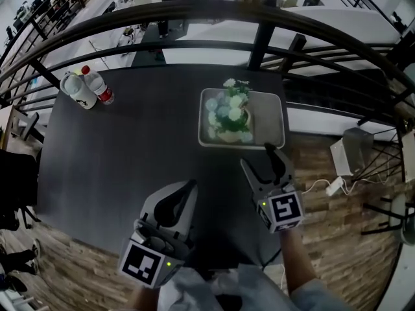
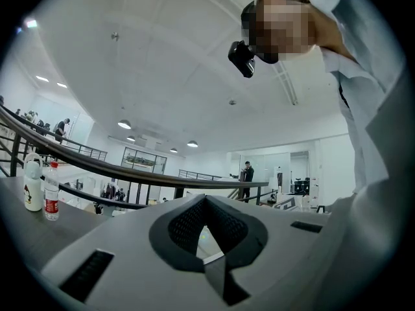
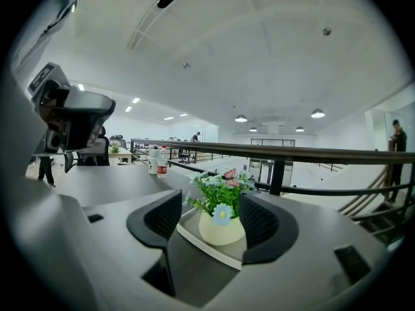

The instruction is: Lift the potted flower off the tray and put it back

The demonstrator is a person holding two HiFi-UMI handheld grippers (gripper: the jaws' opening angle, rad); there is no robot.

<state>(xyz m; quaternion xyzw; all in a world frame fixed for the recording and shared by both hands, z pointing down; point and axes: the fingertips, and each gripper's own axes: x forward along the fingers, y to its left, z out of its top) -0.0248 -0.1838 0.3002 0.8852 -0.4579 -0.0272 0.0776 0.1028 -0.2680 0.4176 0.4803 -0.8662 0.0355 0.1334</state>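
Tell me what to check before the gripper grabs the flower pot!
1. Right gripper open: ok, jaws apart, nothing gripped.
2. Potted flower upright on the tray: ok.
3. Flower lined up with the jaws: ok, the right gripper view shows it between them.
4. Gripper reaching the flower: not ok, its tips are only at the tray's near edge.
5. Left gripper out of the way: ok, shut, empty, away from the tray.

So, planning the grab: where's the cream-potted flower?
Head view: the cream-potted flower stands in the pale rectangular tray, right of centre, just beyond the right gripper.
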